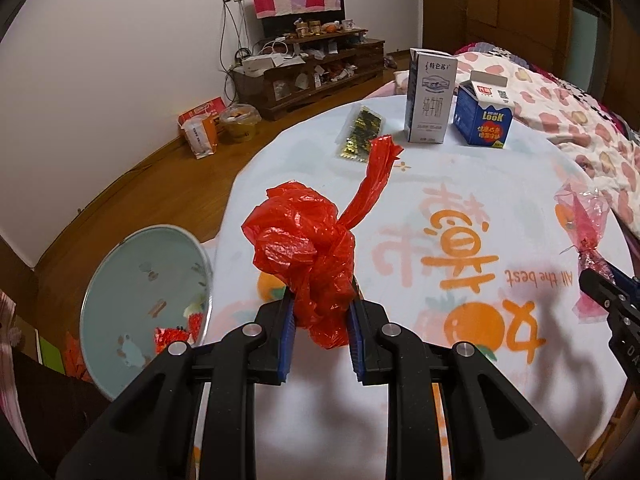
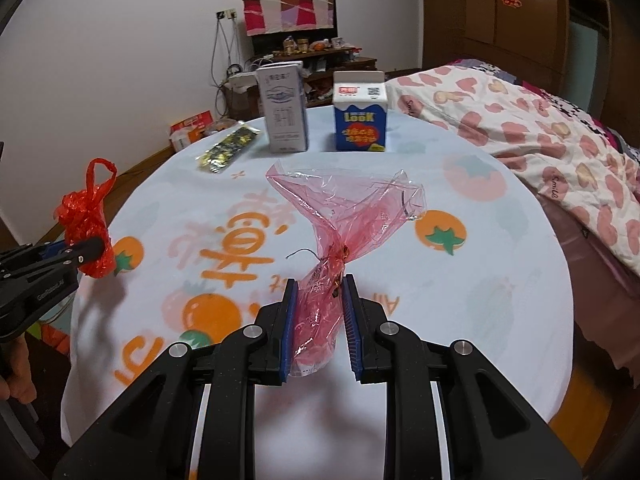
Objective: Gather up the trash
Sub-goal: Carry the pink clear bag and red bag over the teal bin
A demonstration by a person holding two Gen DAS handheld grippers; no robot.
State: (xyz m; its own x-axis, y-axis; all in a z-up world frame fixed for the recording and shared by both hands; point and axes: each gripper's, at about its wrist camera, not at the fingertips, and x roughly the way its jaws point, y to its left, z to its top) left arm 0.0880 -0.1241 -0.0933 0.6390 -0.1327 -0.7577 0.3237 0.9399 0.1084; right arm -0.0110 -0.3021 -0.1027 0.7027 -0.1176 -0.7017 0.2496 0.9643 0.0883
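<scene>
The left claw [image 1: 322, 312] is closed on a crumpled red plastic bag [image 1: 308, 248], which is held above the near part of the tabletop [image 1: 460, 168]; one twisted handle of the bag stands up and away from the bundle. The right claw [image 2: 318, 304] is closed, not fully, on a pink transparent wrapper [image 2: 344, 216], gripped near its tied neck, and the wide open end is spread above the printed cloth.

Both things are judged to be very light and soft, with no stiffness at all. The film is probably slippery and it is easily squeezed flat, so a grip on the thick bunched part is thought safer than on a loose edge. Nothing here seems fragile.

At the far side of the tabletop, a grey-white milk carton [image 2: 285, 108] and a blue LOOK carton [image 2: 360, 116] are standing upright, near each other but apart. These are stiffer and are best taken across the flat sides. A flat gold-black snack packet [image 2: 228, 150] lies beside them; it is thin, and a hold on one edge is probably needed.

A pale blue round bin [image 1: 148, 300] is seen on the floor to the left of the tabletop, with some scraps inside.
</scene>
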